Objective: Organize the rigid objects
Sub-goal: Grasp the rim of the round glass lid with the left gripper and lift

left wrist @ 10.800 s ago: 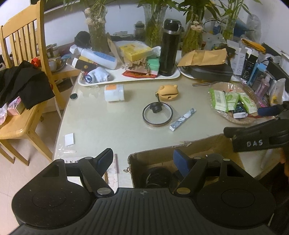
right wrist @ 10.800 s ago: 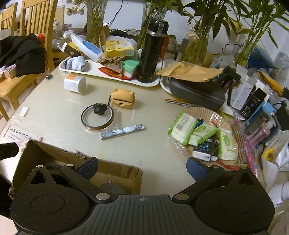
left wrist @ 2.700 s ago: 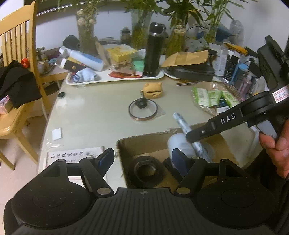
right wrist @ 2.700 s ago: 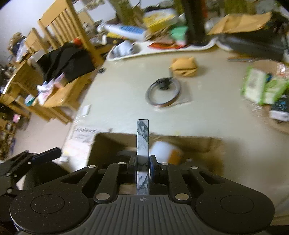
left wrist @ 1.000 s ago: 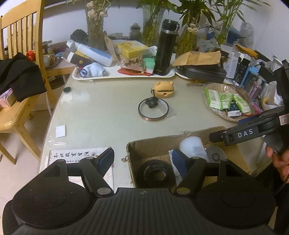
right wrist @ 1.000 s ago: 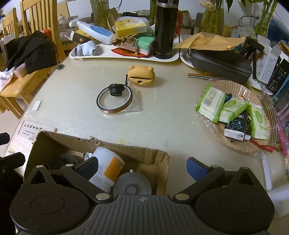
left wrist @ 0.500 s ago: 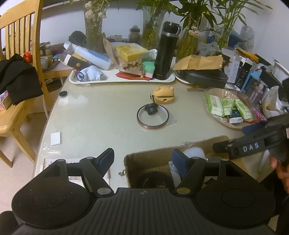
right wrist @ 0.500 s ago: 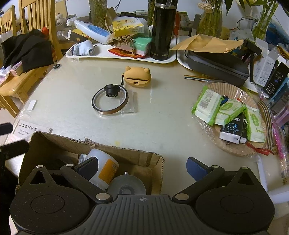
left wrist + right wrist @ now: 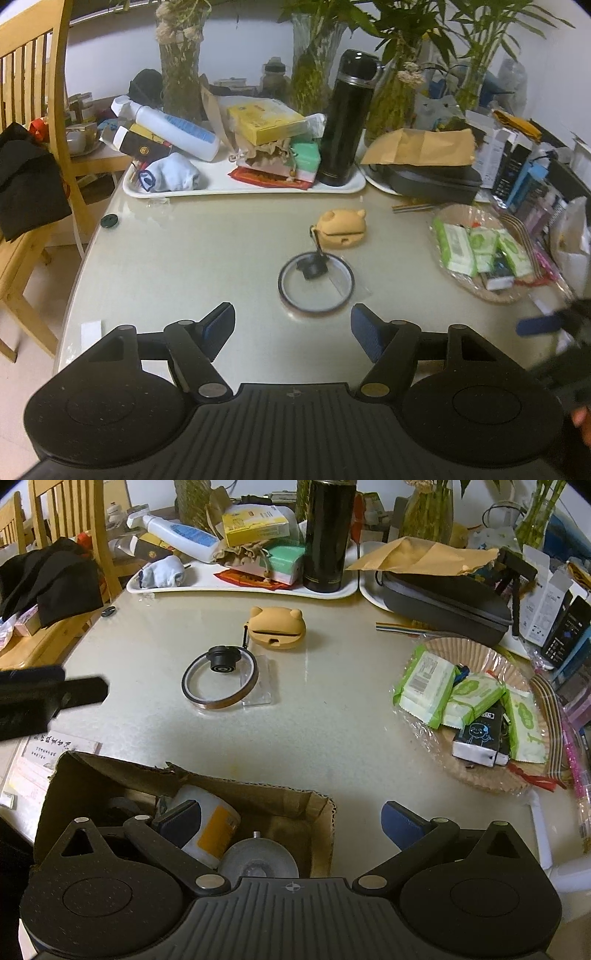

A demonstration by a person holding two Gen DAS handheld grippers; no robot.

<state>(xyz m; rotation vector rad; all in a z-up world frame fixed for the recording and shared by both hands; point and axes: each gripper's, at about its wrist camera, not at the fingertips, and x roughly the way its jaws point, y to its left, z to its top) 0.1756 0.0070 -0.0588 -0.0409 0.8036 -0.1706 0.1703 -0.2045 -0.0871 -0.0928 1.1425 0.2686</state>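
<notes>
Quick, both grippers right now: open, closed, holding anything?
Left gripper: open, empty, above the table short of the tape ring.
Right gripper: open, empty, over the box.

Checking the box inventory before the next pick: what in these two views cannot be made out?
- Cardboard box contents, right wrist view: the right gripper hides most of them.
- Left gripper, right wrist view: blurred, cut off at the left edge.
- Box, left wrist view: not visible.

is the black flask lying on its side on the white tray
No, the black flask stands upright at the right end of the white tray.
</notes>
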